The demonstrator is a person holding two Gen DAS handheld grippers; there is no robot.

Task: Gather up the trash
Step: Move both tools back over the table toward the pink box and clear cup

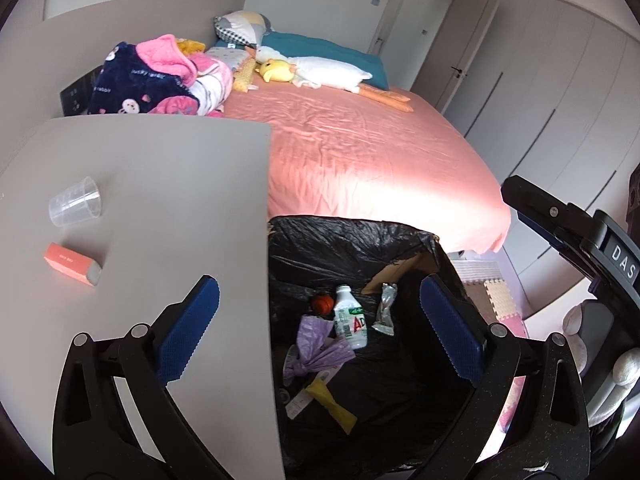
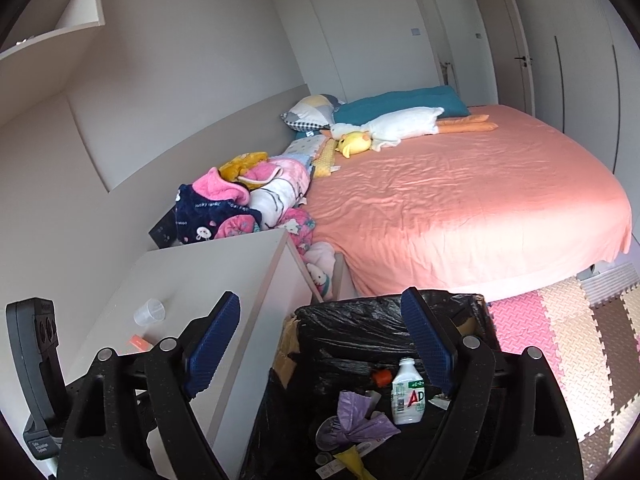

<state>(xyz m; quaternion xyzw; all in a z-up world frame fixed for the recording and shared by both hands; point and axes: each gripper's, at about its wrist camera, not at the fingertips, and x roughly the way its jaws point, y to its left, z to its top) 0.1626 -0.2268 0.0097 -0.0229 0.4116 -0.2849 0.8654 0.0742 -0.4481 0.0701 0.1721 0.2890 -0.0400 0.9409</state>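
A bin lined with a black bag [image 1: 352,240] [image 2: 360,320] stands between a grey nightstand and the bed. Inside lie a white bottle [image 1: 350,320] [image 2: 407,396], a crumpled purple bag [image 1: 320,350] [image 2: 360,420], a silver wrapper [image 1: 386,308], a small orange ball [image 1: 322,304] and a yellow scrap [image 1: 332,404]. My left gripper [image 1: 320,292] hangs open above the bin with nothing between its blue pads. My right gripper [image 2: 320,302] is open over the bin too, and empty. A clear plastic cup [image 1: 76,202] [image 2: 150,312] and an orange box [image 1: 72,264] [image 2: 138,343] lie on the nightstand [image 1: 160,184].
A bed with a pink sheet [image 1: 360,140] [image 2: 460,208] carries a heap of clothes [image 1: 160,76], pillows and plush toys. Foam floor tiles [image 2: 560,340] lie right of the bin. Wardrobe doors [image 1: 560,92] line the right wall. The other gripper's body [image 1: 568,220] shows at the right edge.
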